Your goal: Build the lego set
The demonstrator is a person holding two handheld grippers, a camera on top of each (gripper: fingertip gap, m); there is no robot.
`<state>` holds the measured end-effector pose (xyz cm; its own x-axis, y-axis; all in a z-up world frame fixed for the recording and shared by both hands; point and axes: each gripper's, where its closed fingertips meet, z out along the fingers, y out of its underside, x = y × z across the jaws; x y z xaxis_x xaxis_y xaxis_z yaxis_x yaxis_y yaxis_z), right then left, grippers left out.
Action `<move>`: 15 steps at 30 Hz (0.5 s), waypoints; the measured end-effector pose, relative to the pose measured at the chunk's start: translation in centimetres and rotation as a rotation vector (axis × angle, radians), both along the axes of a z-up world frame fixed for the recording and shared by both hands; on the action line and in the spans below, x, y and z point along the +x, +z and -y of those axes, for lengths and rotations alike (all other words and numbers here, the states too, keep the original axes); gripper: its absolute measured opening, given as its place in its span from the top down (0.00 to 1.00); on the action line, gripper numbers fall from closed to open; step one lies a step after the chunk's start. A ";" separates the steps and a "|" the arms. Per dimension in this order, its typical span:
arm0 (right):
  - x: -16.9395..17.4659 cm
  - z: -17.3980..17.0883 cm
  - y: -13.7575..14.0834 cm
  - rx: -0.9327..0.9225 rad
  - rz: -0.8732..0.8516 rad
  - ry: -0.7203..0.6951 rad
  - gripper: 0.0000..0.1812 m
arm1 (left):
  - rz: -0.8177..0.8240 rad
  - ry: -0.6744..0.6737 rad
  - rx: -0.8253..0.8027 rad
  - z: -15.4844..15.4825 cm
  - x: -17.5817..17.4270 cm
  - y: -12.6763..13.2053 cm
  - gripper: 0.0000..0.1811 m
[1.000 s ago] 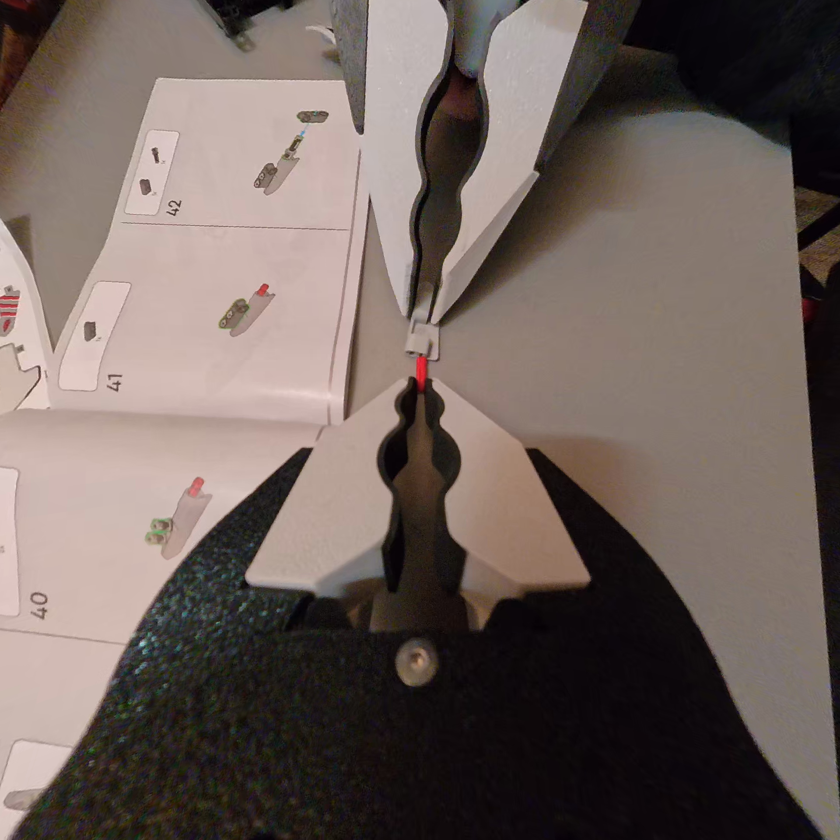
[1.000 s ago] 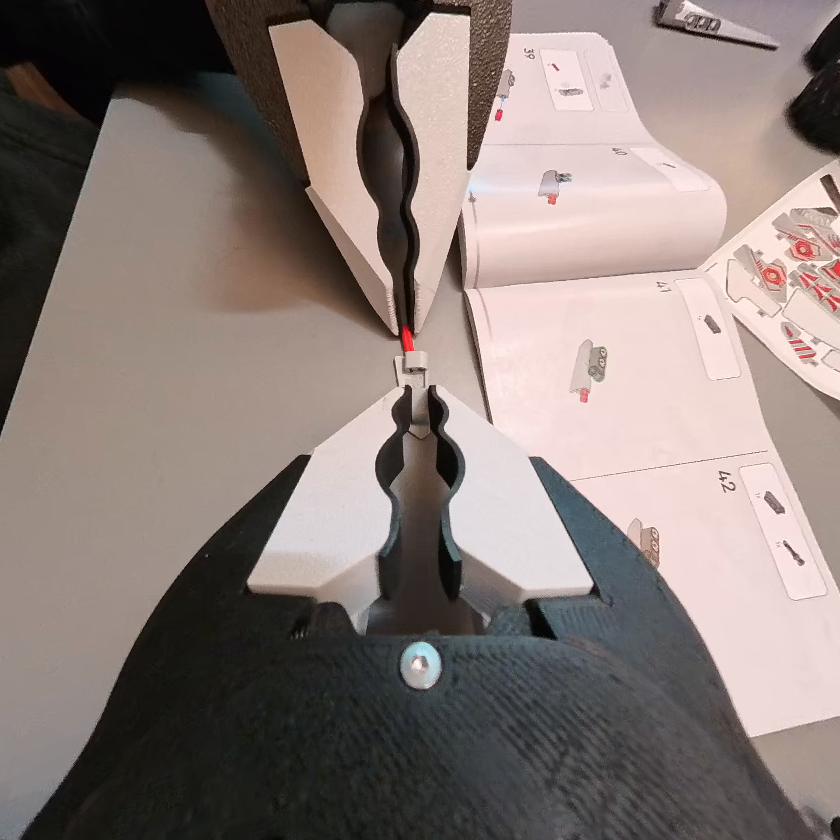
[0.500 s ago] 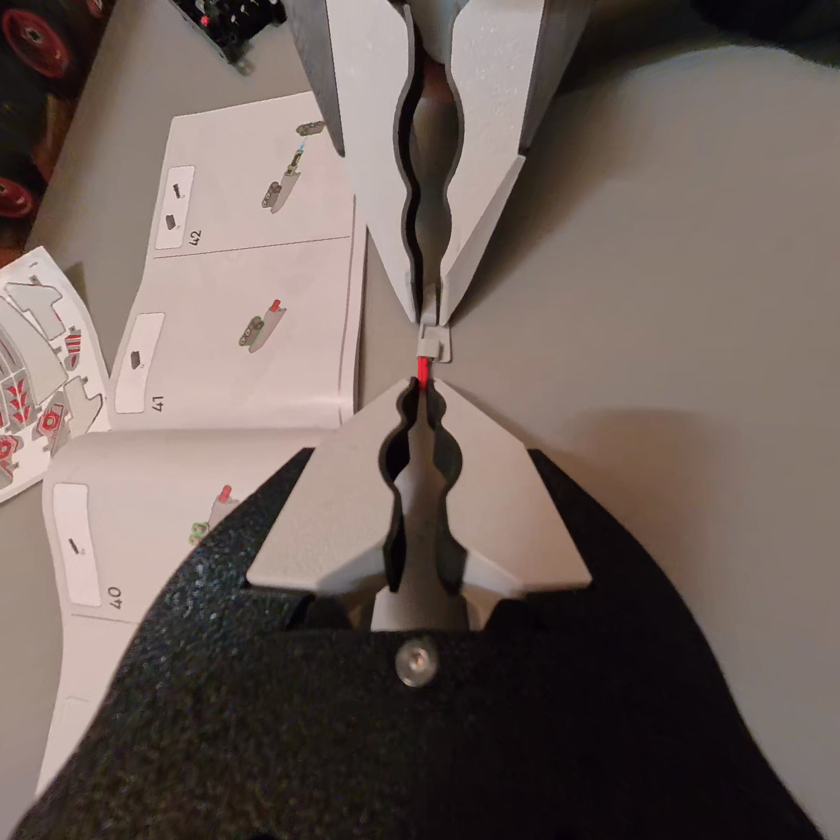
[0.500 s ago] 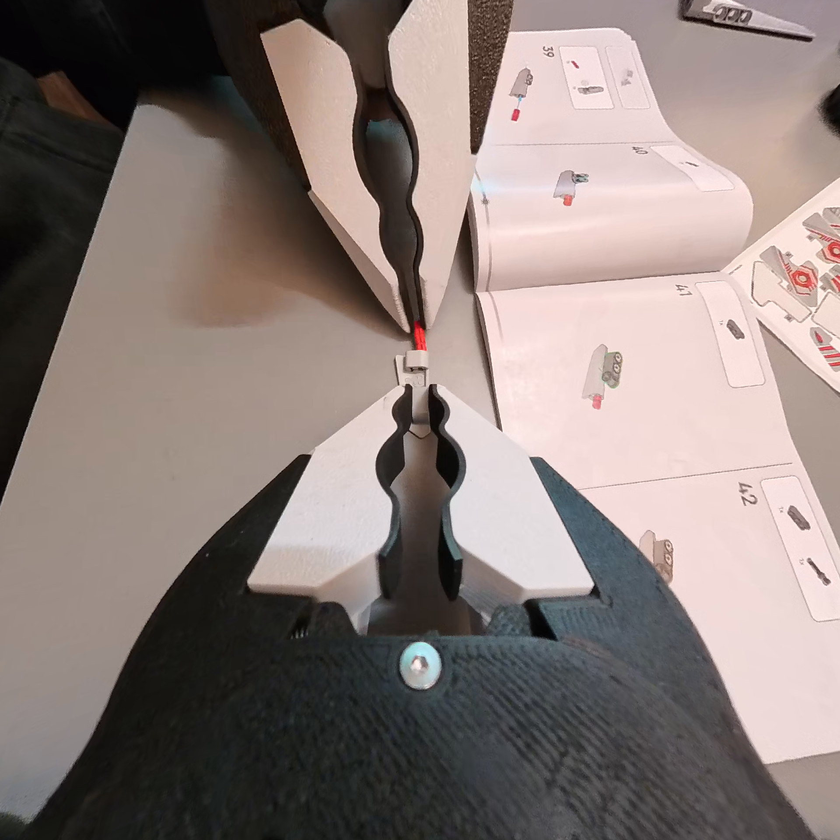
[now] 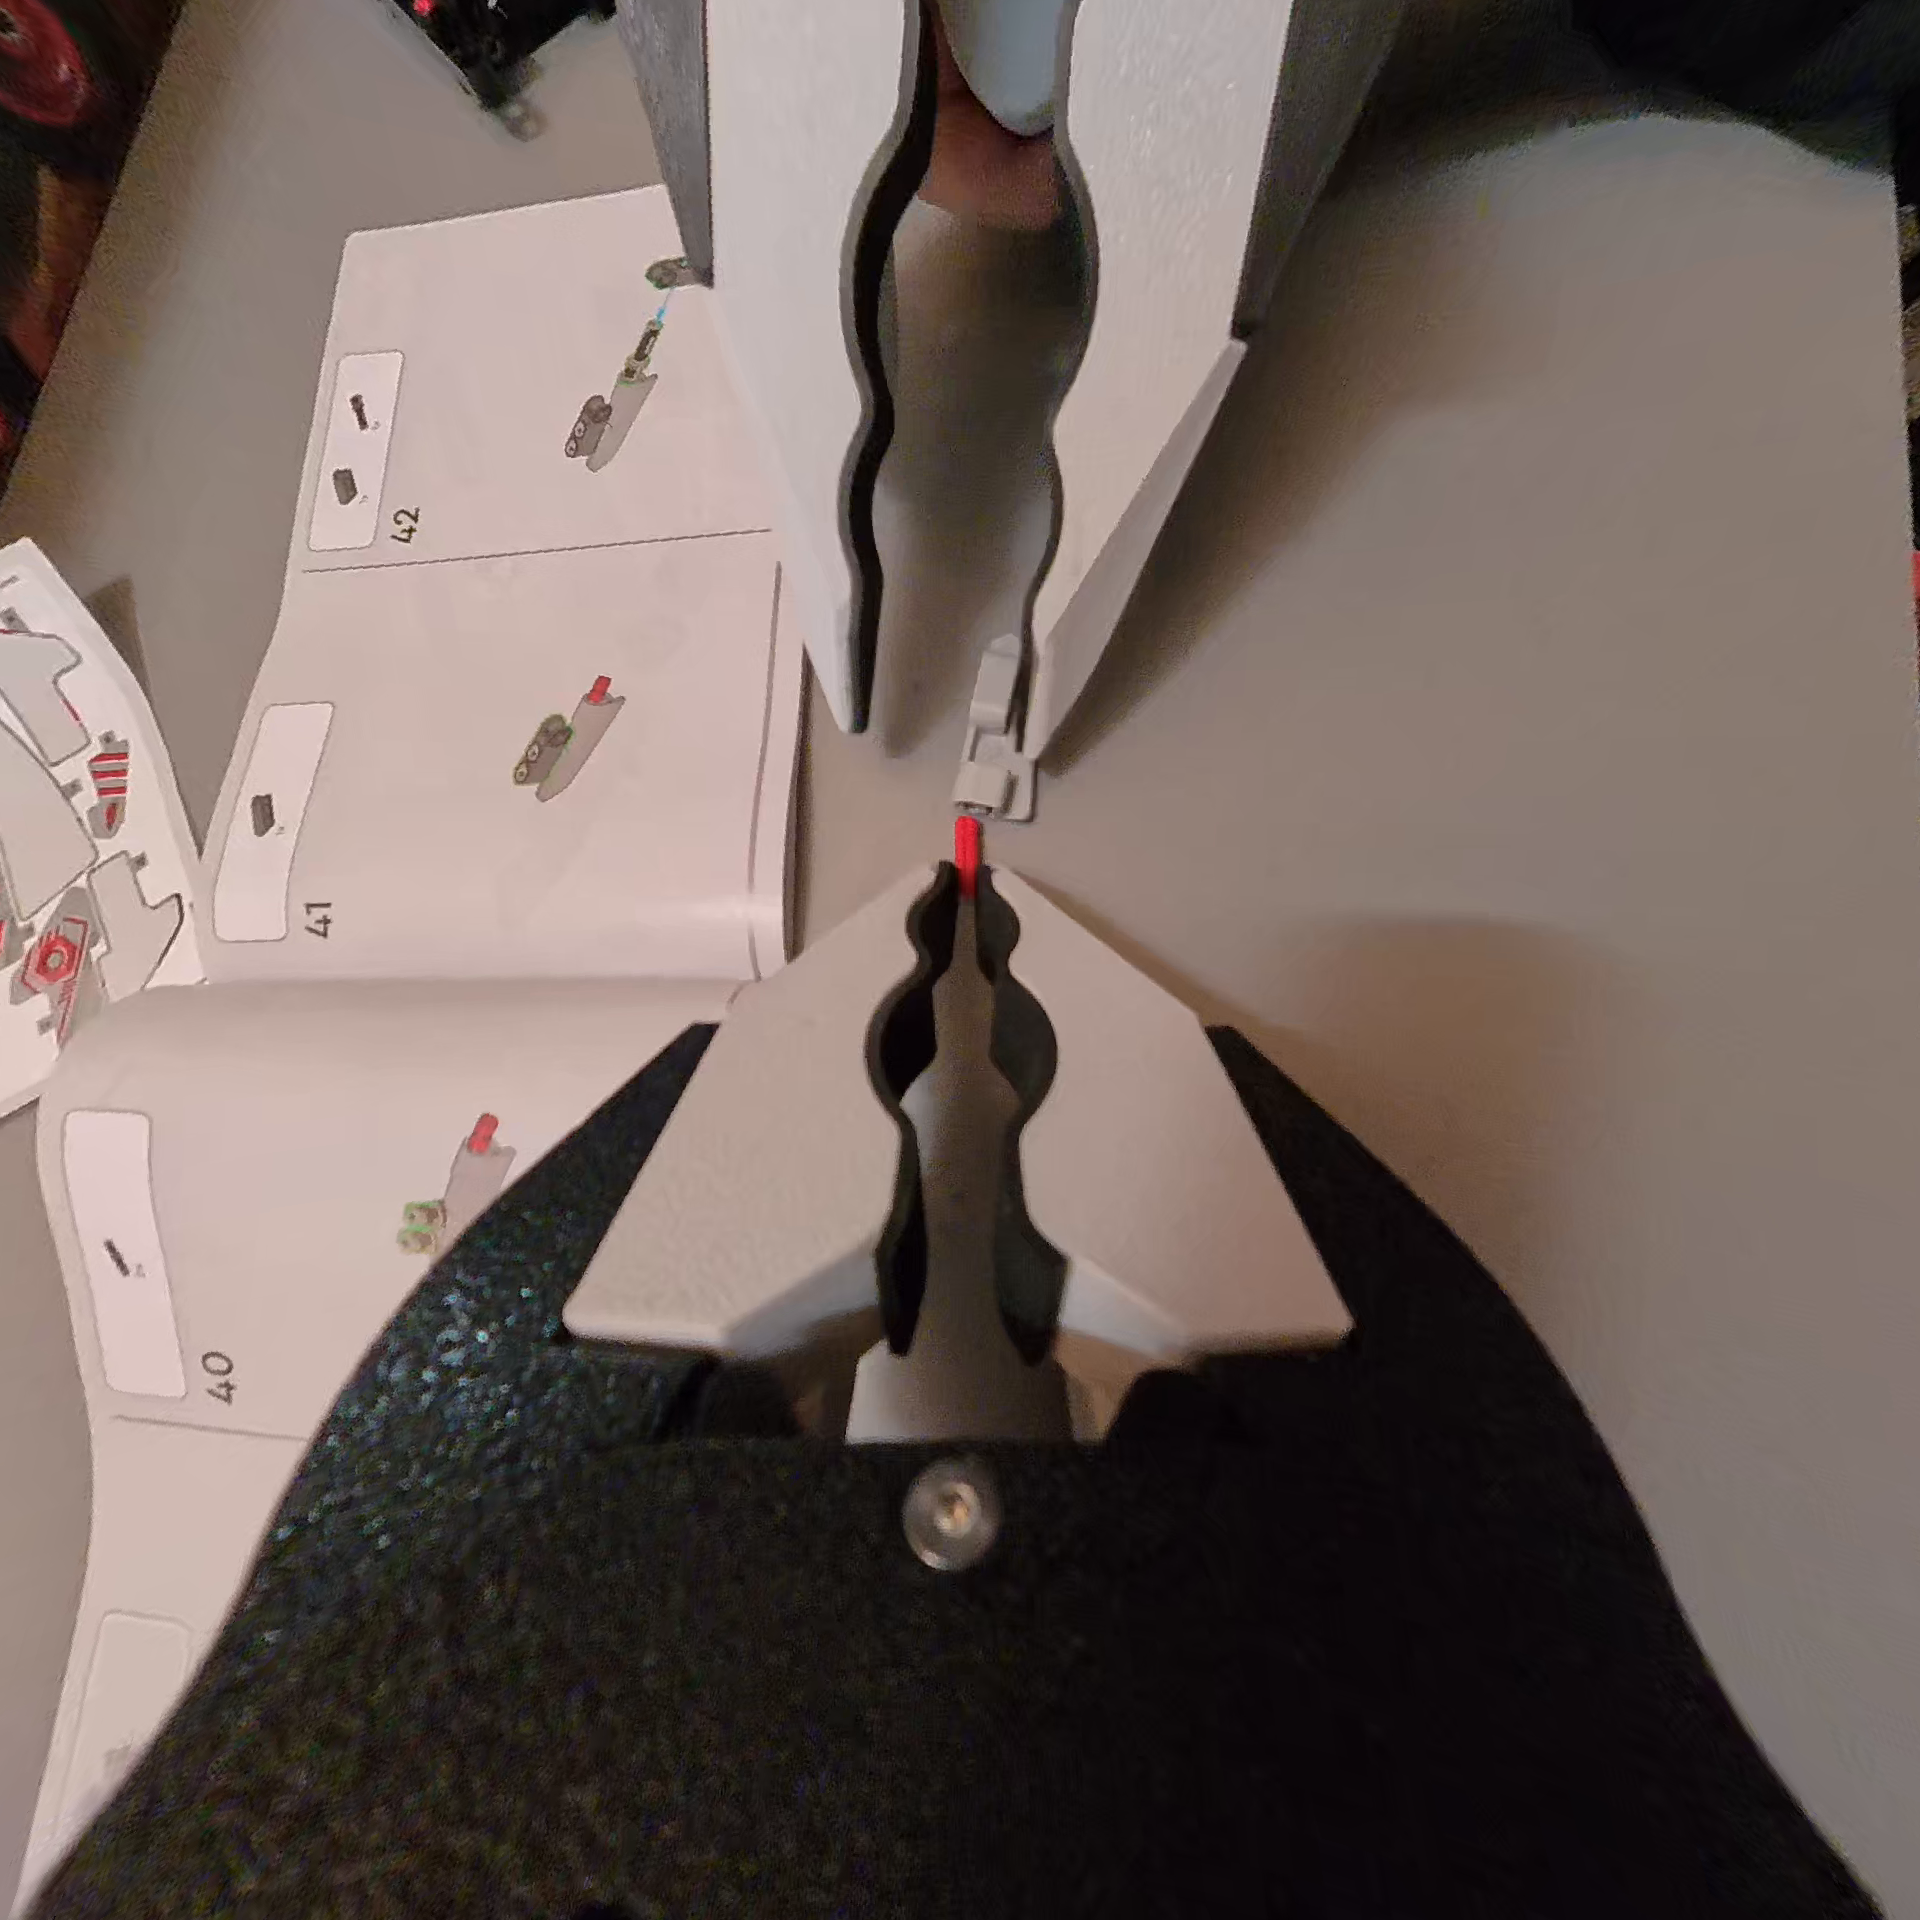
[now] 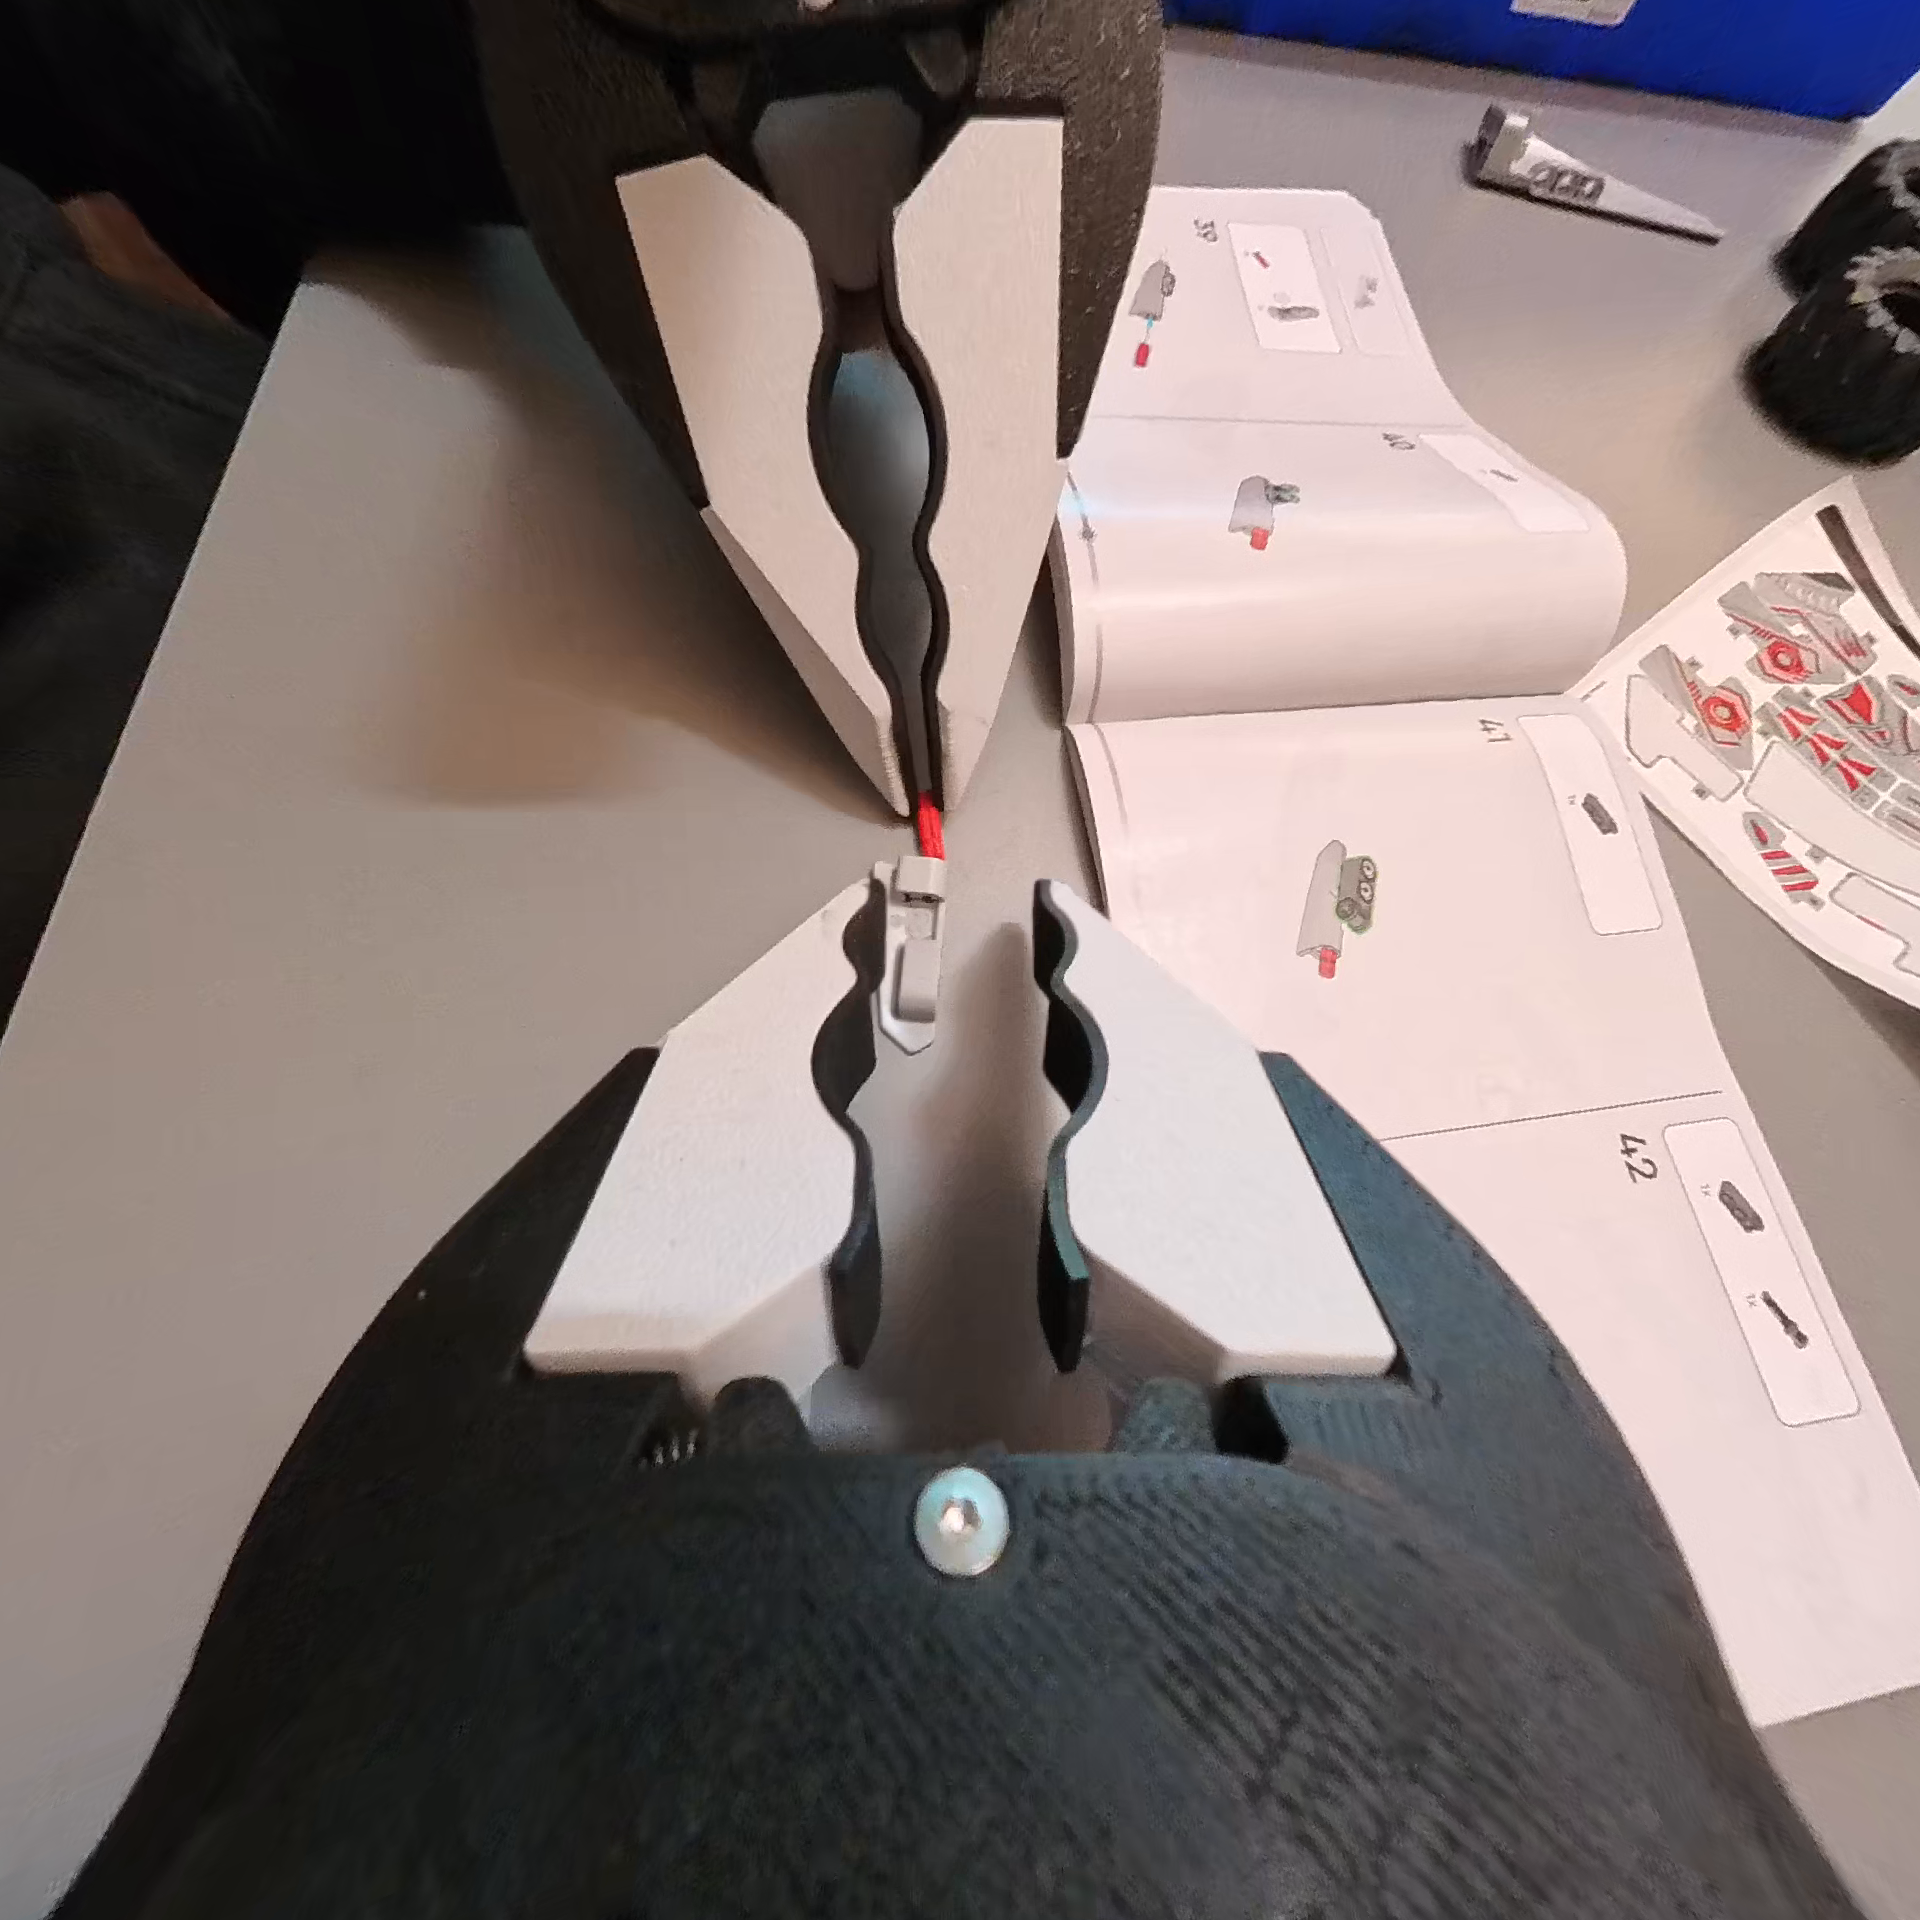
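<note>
Grey-fingered and spread apart, the right gripper (image 6: 951, 914) has a small pale grey lego piece (image 6: 912, 940) lying against its left finger, directly ahead of which the left gripper (image 5: 966, 878) pinches a thin red lego pin (image 5: 967, 854) beside an open white instruction booklet (image 6: 1403, 831).

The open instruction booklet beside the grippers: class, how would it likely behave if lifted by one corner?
The booklet would probably flop, since its thin pages already bow upward. It looks light for its area. It may fall shut along the fold between its pages.
</note>
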<state>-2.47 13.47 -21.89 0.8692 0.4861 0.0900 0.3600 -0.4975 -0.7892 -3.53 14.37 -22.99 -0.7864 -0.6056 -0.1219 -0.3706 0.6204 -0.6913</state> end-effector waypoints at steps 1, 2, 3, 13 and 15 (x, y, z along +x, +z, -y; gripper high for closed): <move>0.0 0.0 0.2 0.008 -0.002 -0.006 0.86 | -0.003 0.004 -0.005 0.0 0.0 0.0 0.99; -0.2 0.0 0.3 0.010 -0.008 0.001 0.88 | -0.004 0.010 -0.009 0.0 0.0 0.0 0.99; -0.5 0.0 0.4 0.009 -0.017 0.013 0.91 | -0.007 0.010 -0.013 0.0 0.0 -0.1 0.99; -1.2 0.0 -0.8 -0.050 0.017 0.043 0.93 | -0.009 0.008 -0.028 0.1 0.0 -0.1 0.99; -1.1 0.0 -0.8 -0.051 0.015 0.039 0.92 | -0.010 0.007 -0.029 0.1 0.0 -0.1 0.99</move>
